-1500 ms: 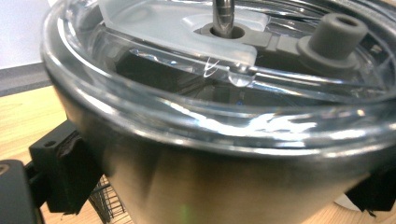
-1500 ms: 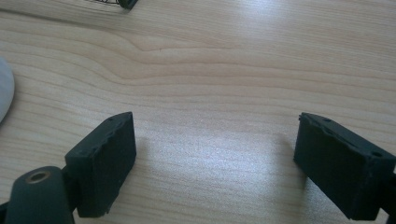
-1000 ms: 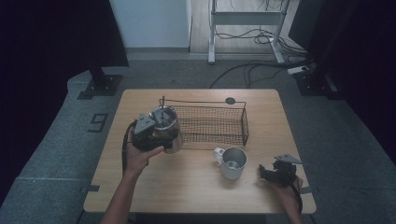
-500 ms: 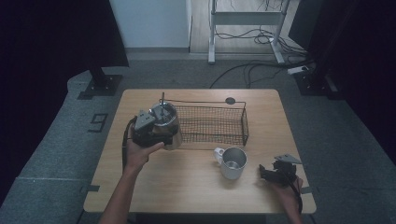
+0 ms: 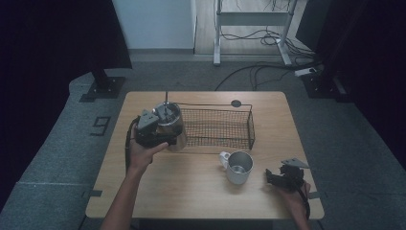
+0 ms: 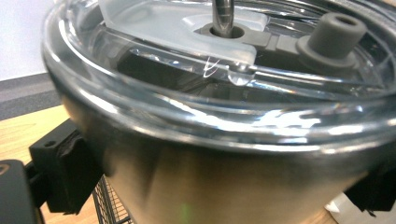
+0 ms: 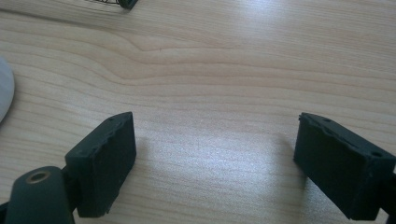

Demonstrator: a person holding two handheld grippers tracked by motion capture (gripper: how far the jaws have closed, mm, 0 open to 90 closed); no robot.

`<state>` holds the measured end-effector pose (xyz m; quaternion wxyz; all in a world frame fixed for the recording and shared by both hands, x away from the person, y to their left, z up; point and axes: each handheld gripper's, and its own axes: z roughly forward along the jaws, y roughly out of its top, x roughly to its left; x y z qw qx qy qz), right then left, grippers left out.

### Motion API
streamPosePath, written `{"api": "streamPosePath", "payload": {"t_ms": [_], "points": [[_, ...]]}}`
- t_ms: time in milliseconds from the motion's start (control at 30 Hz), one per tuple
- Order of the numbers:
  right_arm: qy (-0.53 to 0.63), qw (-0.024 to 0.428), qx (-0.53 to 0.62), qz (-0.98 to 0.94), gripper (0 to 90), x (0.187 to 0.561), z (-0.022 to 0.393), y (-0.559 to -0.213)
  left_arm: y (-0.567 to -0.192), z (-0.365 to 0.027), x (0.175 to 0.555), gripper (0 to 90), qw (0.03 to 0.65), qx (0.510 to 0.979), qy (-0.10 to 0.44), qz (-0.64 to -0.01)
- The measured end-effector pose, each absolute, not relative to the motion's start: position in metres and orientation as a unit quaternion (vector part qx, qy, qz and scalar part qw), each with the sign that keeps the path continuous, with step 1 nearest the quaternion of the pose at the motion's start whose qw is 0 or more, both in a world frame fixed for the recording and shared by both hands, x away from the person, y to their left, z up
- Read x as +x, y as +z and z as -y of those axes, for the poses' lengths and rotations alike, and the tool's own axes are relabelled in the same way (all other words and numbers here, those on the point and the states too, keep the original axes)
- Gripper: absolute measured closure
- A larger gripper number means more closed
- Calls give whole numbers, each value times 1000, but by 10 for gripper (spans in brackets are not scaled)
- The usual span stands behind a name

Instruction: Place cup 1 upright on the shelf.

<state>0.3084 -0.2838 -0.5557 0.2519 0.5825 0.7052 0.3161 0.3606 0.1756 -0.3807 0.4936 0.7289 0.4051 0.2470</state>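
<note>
My left gripper (image 5: 160, 136) clamped on steel tumbler (image 5: 171, 125), jaws pressing both sides, tumbler held above wire basket's (image 5: 218, 128) left end; my right gripper (image 5: 280, 178) wide open, holding nothing, low over table (image 5: 191, 191) near mug (image 5: 238, 167)

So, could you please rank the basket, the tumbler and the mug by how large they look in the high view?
1. Basket, clearly largest.
2. Tumbler, held in the left gripper.
3. Mug, somewhat smaller; the tumbler's being lifted toward the camera may add to the gap.
</note>
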Motion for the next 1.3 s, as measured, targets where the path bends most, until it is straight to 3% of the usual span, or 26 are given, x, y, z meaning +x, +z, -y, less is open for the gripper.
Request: {"api": "streamPosePath", "payload": {"t_ms": [1300], "points": [[314,252,582,-707,130,308,284,-555,-376,-171,387,42,488,726,254,-412]]}}
